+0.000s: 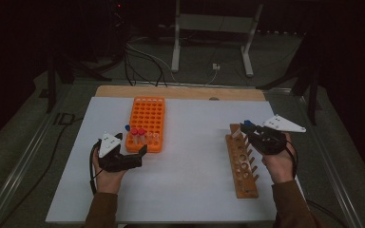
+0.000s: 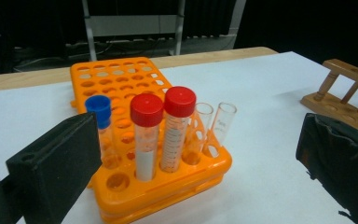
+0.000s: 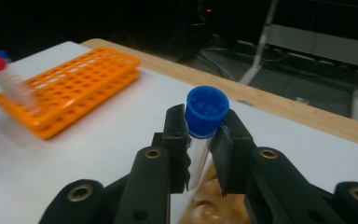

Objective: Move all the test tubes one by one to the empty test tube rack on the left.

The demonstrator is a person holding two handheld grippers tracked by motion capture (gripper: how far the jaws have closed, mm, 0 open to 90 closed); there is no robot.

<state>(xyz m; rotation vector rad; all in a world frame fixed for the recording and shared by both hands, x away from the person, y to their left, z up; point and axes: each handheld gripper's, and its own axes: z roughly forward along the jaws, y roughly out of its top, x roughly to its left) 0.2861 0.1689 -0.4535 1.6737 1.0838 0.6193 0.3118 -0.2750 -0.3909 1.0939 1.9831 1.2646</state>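
My right gripper point(image 3: 200, 140) is shut on a clear tube with a blue cap point(image 3: 207, 109), held upright just above the far end of the wooden rack point(image 3: 214, 205). From above, that gripper point(image 1: 248, 129) hangs over the wooden rack point(image 1: 241, 164) at the right. The orange rack point(image 1: 147, 121) holds a blue-capped tube point(image 2: 98, 109), two red-capped tubes point(image 2: 147, 112) and two uncapped clear tubes point(image 2: 204, 128) at its near end. My left gripper point(image 2: 198, 135) stands open, with that near end of the orange rack point(image 2: 121, 81) between its wide jaws, touching nothing.
The white board point(image 1: 190, 185) covers the table, and a wooden strip point(image 1: 180, 91) runs along its far edge. Cables and a metal stand point(image 1: 214, 23) lie on the floor beyond. In the right gripper view the orange rack point(image 3: 70, 88) is far left.
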